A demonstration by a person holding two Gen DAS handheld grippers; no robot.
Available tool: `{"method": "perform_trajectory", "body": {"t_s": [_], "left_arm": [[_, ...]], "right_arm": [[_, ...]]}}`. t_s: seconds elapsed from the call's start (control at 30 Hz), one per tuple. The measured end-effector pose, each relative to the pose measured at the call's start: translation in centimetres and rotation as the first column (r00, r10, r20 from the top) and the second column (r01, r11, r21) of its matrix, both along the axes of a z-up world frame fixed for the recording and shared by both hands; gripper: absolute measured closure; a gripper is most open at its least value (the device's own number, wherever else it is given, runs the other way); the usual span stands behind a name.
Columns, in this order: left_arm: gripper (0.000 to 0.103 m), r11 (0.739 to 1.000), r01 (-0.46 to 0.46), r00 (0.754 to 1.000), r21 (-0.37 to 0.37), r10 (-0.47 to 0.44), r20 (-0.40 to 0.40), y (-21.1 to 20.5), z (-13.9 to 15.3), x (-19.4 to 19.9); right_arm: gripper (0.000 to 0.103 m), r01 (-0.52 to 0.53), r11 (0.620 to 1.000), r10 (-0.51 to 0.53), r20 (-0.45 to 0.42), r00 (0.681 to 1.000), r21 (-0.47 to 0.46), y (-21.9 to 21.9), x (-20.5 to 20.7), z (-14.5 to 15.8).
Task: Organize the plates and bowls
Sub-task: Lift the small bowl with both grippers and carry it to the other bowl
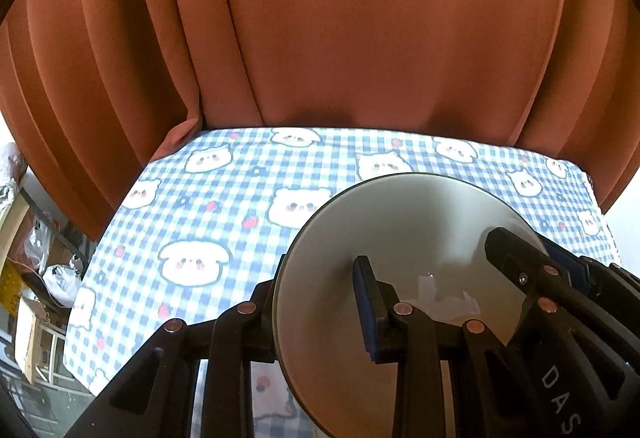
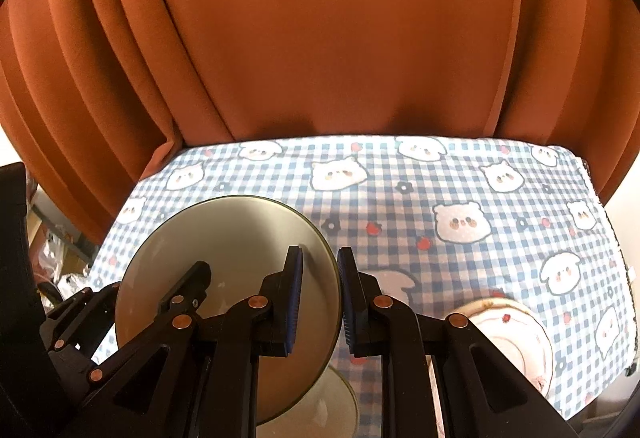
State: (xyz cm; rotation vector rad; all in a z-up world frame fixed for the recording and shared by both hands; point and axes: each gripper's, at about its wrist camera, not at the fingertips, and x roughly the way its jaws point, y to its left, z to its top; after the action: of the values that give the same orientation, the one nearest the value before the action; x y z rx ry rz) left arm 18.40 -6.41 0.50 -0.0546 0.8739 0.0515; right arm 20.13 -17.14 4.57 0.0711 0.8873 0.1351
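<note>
A grey-green plate (image 1: 400, 222) is held up above the checked tablecloth (image 1: 208, 206). My left gripper (image 1: 316, 278) is shut on its left rim, one finger (image 1: 368, 294) inside and one behind. My right gripper (image 2: 320, 266) straddles the same plate's (image 2: 232, 238) right rim with its pads (image 2: 294, 278) close on either side; contact is unclear. The right gripper's finger shows in the left wrist view (image 1: 516, 258). A second greyish plate (image 2: 320, 406) lies on the table below. A white patterned plate (image 2: 516, 334) lies at the right.
Orange curtains (image 1: 360, 38) hang behind the table's far edge. Cluttered shelves and bags (image 1: 36, 258) are off the table's left side. The tablecloth (image 2: 460, 198) stretches bare toward the back and right.
</note>
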Motion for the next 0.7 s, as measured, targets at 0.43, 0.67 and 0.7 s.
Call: {"method": "perform_trajectory", "body": {"t_s": [0.43, 0.67, 0.7], "left_arm": [[0.075, 1.0, -0.001, 0.999, -0.012, 0.0, -0.042, -1.2, -2.9, -4.2], [0.075, 1.0, 0.008, 0.996, -0.015, -0.01, -0.085, -1.8, -4.7, -5.2], [0.075, 1.0, 0.011, 0.996, -0.015, -0.012, -0.092, -1.8, -5.0, -5.2]], "right_arm": [[0.082, -0.022, 1.0, 0.022, -0.038, 0.999, 0.0, -1.4, -4.1, -2.8], [0.082, -0.034, 0.999, 0.033, -0.082, 0.996, -0.015, -1.2, -5.0, -4.5], [0.082, -0.035, 0.999, 0.033, -0.091, 0.995, -0.016, -1.2, -5.1, -4.8]]}}
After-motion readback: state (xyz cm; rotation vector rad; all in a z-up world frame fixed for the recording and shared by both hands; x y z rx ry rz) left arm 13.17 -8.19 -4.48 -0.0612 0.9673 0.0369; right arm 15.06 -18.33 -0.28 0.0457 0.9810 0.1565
